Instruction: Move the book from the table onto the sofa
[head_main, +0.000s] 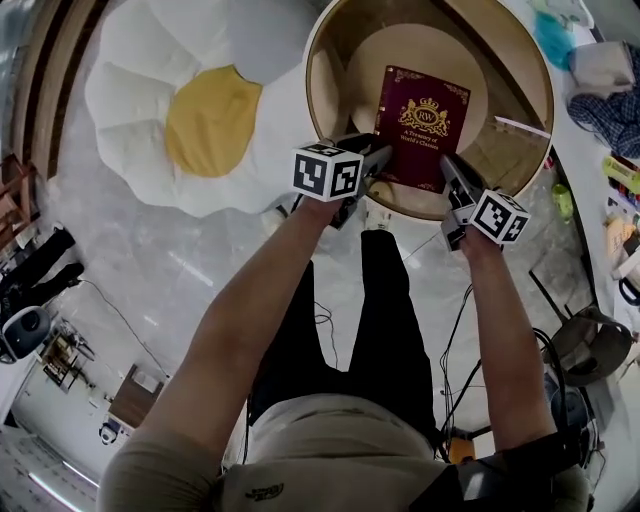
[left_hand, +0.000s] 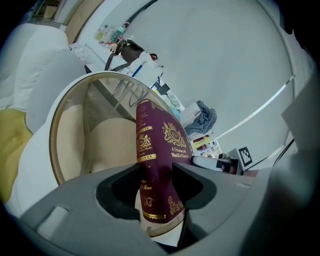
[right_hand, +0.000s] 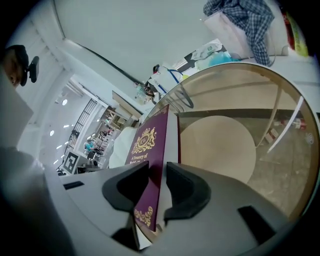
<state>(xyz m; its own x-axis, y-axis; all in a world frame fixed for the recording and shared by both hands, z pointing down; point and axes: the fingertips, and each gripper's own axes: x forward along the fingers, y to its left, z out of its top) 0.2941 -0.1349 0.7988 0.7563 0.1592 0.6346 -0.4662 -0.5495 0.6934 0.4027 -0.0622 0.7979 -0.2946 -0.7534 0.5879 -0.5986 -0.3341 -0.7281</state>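
A maroon book (head_main: 420, 125) with gold print lies on the near side of a round glass table with a wooden rim (head_main: 313, 80). My left gripper (head_main: 375, 165) is at the book's near left corner. In the left gripper view the book's spine (left_hand: 159, 150) stands between the wide jaws of the left gripper (left_hand: 156, 172), which look open around it. My right gripper (head_main: 450, 172) is at the near right edge. In the right gripper view the jaws of the right gripper (right_hand: 157, 180) sit against both sides of the book (right_hand: 150, 150). A white and yellow egg-shaped soft seat (head_main: 200, 120) lies to the table's left.
A white counter along the right carries small items and a checked cloth (head_main: 610, 115). A grey round seat (head_main: 592, 345) stands at the lower right. Cables run over the pale floor by the person's legs. Equipment sits at the lower left (head_main: 25, 325).
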